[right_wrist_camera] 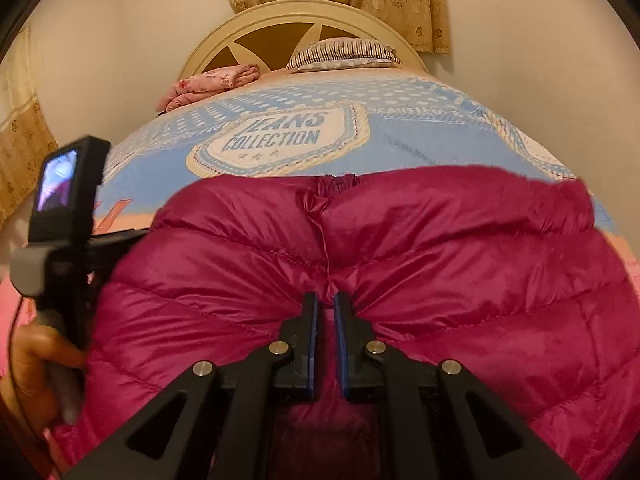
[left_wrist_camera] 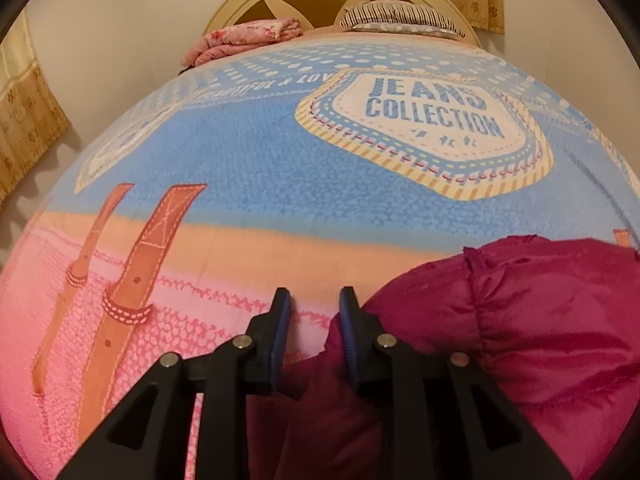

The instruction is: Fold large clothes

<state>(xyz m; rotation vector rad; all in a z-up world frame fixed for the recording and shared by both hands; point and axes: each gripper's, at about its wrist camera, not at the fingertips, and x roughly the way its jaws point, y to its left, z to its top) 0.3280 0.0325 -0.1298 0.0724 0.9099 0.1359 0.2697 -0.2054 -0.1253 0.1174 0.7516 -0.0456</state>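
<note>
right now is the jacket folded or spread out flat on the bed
Neither flat nor neatly folded: the jacket sits bunched and puffy on the bed, its fabric gathered into the right tongs.

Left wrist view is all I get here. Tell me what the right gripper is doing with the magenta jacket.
Observer: The right gripper is shut, pinching a pucker of the jacket between its pads.
Operator: Give me how the jacket lies.
Observer: It spreads wide across the bed, and its far edge stops short of the JEANS COLLECTION badge.
Operator: Now describe my own tool from that side.
Observer: The left gripper shows only its back at the left edge of the right wrist view: a hand around the handle, with a small lit screen on top.
</note>
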